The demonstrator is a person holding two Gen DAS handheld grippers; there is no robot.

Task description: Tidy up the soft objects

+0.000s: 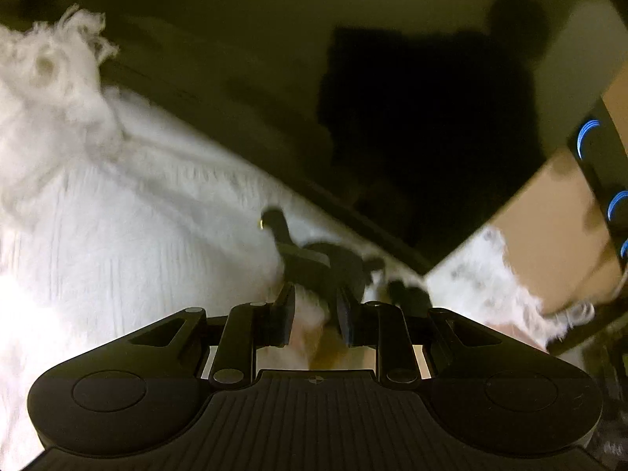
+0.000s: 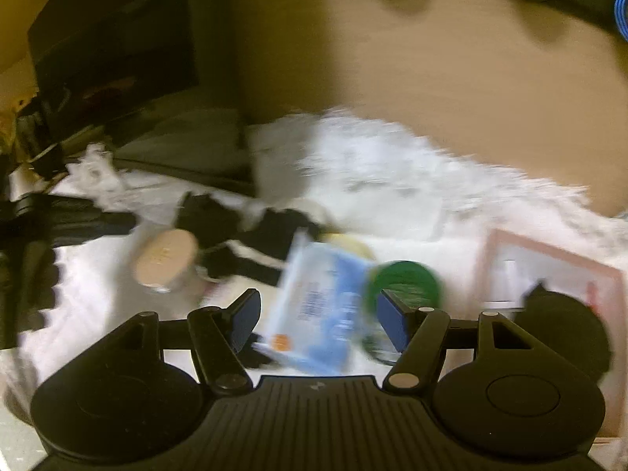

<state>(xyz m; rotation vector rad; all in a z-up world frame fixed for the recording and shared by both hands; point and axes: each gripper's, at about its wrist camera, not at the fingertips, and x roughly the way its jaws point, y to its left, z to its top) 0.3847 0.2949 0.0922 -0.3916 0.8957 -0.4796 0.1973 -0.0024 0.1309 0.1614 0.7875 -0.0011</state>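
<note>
Covering the surface, a white fringed cloth [image 1: 117,216] lies under narrow left fingers [image 1: 314,314], right fingers [image 2: 320,320] wide.

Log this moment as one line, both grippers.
left gripper: shut on white fabric | right gripper: open over blue packet | views: blurred

In the right wrist view a flat packet [image 2: 314,306] lies near, on the fringed cloth [image 2: 392,180] that spreads across the scene. A round lid [image 2: 404,282] lies just right of the packet, touching it. A capped jar [image 2: 165,261] lies tipped to the packet's left, with striped fabric [image 2: 251,243] between them and slightly farther. A flat box [image 2: 549,271] sits at the right. A cardboard wall [image 2: 431,78] rises behind the cloth, a dark case [image 2: 114,47] far left.
</note>
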